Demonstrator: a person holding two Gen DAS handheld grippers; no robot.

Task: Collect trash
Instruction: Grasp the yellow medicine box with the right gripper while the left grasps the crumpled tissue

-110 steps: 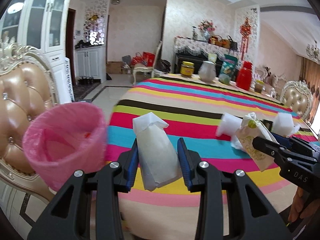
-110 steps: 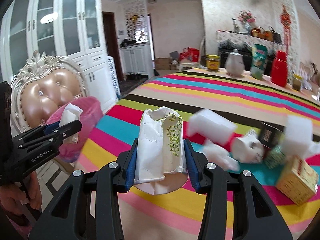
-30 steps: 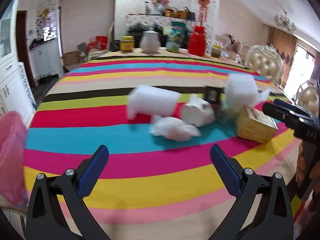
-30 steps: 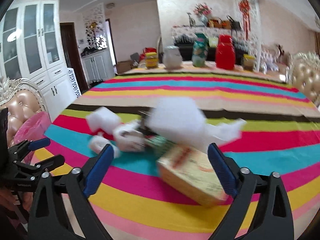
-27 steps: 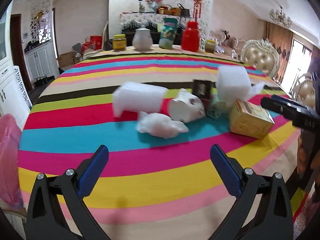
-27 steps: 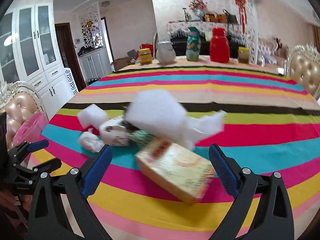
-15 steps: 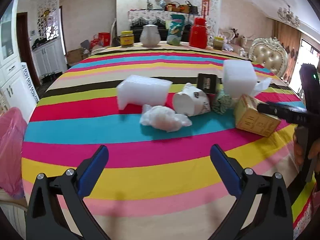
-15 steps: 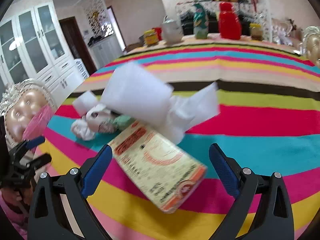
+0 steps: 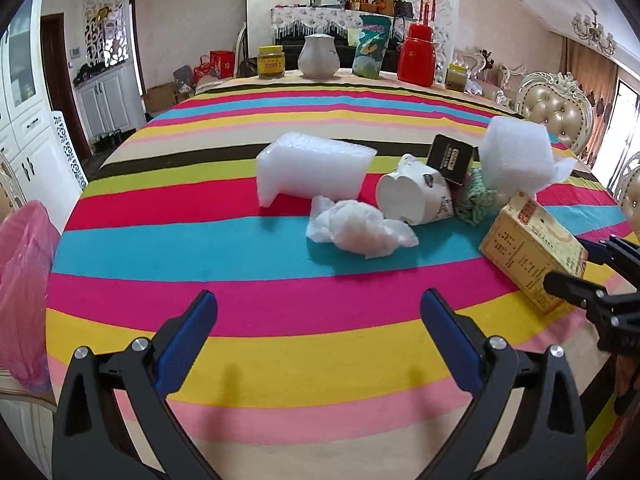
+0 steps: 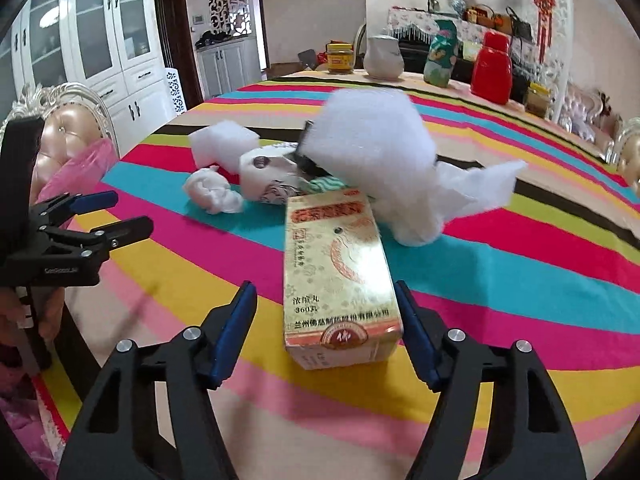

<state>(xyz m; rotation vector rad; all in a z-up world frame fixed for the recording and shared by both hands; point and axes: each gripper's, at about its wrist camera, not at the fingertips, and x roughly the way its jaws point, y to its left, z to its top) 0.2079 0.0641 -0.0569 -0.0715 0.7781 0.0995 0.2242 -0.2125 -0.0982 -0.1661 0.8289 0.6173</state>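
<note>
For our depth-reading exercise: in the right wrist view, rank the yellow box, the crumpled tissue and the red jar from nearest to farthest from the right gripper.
1. Yellow box: between the right gripper's open jaws, at the near table edge.
2. Crumpled tissue: mid-table, to the left.
3. Red jar: far table edge, upper right.

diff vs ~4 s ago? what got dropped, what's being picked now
Both grippers let go of their paper trash. The left gripper now hangs open above the striped tablecloth. The right gripper swung over to the yellow box; its jaws have just been closing around it, a gap still visible on the left. The remaining pile and pink bag look unchanged.
</note>
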